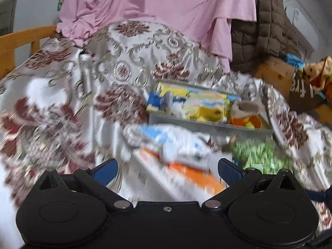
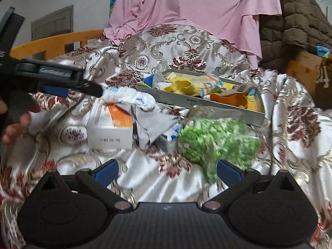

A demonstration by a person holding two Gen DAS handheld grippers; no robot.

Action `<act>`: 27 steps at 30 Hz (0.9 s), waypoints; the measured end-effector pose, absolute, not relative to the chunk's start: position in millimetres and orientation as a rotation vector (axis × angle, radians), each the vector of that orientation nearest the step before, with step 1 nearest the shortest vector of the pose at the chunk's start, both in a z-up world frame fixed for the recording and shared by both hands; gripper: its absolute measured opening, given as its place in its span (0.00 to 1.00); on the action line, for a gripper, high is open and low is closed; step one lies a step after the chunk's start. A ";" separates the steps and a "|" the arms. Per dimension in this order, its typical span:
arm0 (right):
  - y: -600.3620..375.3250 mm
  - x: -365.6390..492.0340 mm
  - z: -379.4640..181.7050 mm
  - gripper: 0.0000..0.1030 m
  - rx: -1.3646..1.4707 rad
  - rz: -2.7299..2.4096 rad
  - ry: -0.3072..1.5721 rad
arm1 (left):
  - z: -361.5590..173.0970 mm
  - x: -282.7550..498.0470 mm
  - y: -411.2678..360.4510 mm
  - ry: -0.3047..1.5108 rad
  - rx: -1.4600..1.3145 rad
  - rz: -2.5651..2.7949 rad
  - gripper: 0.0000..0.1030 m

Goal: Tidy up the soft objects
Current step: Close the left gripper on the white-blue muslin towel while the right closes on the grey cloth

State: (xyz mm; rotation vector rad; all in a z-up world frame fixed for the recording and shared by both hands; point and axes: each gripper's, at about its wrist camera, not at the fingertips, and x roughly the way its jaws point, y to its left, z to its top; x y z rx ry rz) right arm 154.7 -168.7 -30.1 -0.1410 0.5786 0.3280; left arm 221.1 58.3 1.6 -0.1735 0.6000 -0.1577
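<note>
Sorting underway: both the left gripper (image 1: 167, 169) and right gripper (image 2: 167, 170) have jaws wide, holding nothing; green pouch (image 2: 217, 141) lies just ahead of right jaws, needing closure and transfer to tray (image 2: 207, 103).

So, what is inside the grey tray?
The tray holds soft cloths: a yellow one, a striped one, an orange one. Whatever lies beneath them is covered.

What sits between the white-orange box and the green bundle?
Right wrist view: a crumpled grey cloth and a small blue-white pack lie between the white-orange box and the green bundle.
</note>
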 end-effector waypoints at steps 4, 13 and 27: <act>-153.0 181.0 -23.9 1.00 -0.209 0.367 0.552 | -2.1 256.7 60.5 0.571 -0.163 -0.197 0.99; -114.6 241.7 -19.2 1.00 -0.231 0.523 0.626 | -28.2 324.6 87.8 0.685 -0.286 -0.333 0.99; -104.0 300.0 -39.9 0.98 -0.127 0.477 0.722 | -59.1 368.4 99.6 0.818 -0.367 -0.468 0.87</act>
